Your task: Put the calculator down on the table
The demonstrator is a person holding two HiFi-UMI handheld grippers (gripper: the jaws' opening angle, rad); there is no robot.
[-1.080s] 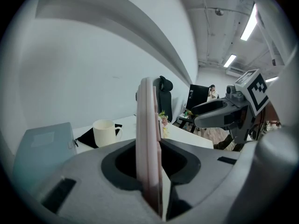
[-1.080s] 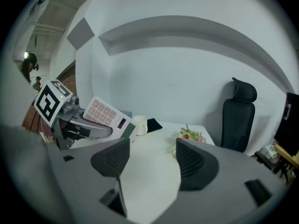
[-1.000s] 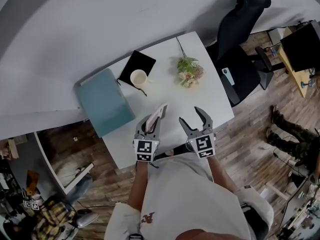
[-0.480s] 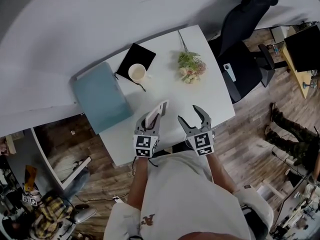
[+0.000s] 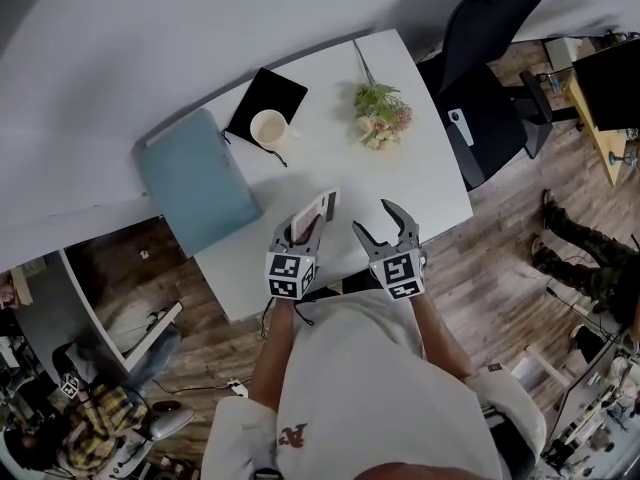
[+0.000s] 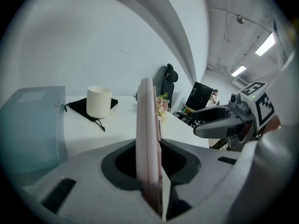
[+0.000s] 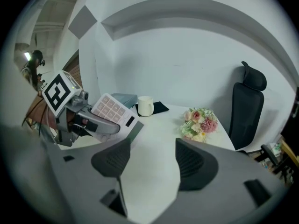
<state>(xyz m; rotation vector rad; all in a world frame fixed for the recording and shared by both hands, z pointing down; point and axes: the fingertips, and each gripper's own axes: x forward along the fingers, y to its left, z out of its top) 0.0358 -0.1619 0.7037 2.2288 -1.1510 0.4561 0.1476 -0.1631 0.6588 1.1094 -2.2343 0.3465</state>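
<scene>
White table (image 5: pixel 420 183) carries a cup (image 5: pixel 269 128) near its far edge. On our side of the cup, we see the left gripper (image 5: pixel 303 231) pinching the pink calculator (image 5: pixel 318 211) on edge over the tabletop. Farther from the cup, the right gripper (image 5: pixel 372 220) has its jaws spread, with nothing between them.

Left gripper view: calculator (image 6: pixel 147 125) seen edge-on, keys not visible, lower end buried between the left gripper (image 6: pixel 152 162) jaws. flowers (image 6: pixel 163 107) half hidden behind it. blue box (image 6: pixel 30 125) cut by lens rim. Head view: chair (image 5: pixel 490 78) top cropped, pouch (image 5: pixel 270 93) partly under cup (image 5: pixel 269 127), a person's legs (image 5: pixel 585 258) cut by right edge.
</scene>
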